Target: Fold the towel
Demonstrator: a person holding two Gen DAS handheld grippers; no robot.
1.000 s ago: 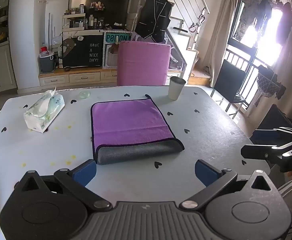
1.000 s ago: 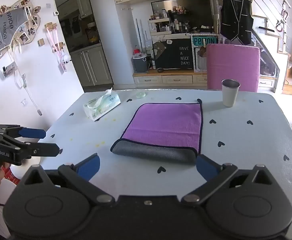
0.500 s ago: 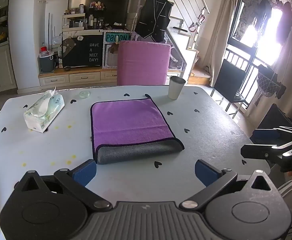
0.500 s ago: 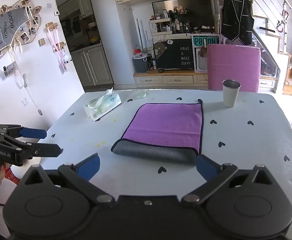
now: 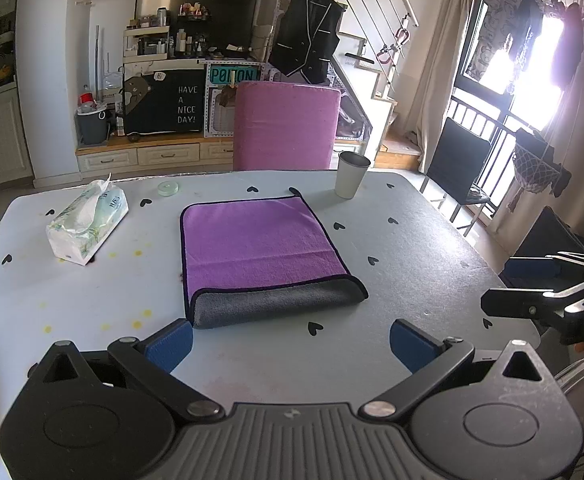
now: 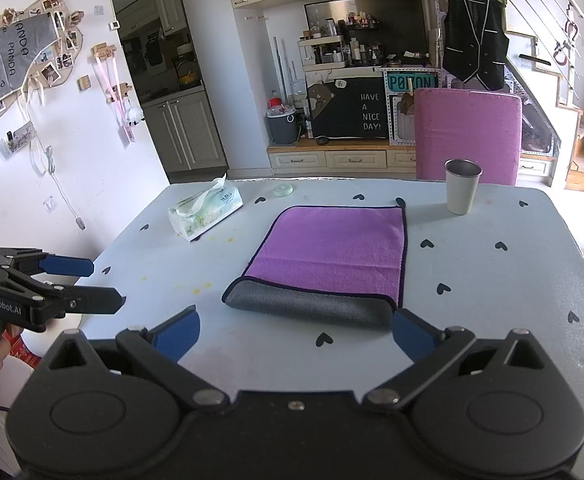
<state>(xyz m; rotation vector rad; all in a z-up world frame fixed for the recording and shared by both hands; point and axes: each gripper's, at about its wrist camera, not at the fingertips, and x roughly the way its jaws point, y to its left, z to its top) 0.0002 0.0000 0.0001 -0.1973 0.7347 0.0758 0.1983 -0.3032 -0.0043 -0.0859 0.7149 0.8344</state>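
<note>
A purple towel [image 5: 256, 244] with a grey underside lies folded on the table [image 5: 412, 248]; its rolled grey fold edge faces me. It also shows in the right wrist view [image 6: 332, 252]. My left gripper [image 5: 290, 338] is open and empty, held just short of the towel's near edge. My right gripper [image 6: 294, 330] is open and empty, also just short of the near edge. Each gripper shows from the side in the other's view, off the table edge: the right gripper [image 5: 548, 300] and the left gripper [image 6: 52, 280].
A tissue pack [image 5: 88, 222] lies at the left of the table, a metal cup [image 5: 350, 174] at the far right, a small round lid [image 5: 168, 188] at the far edge. A pink chair [image 5: 286, 124] stands behind the table.
</note>
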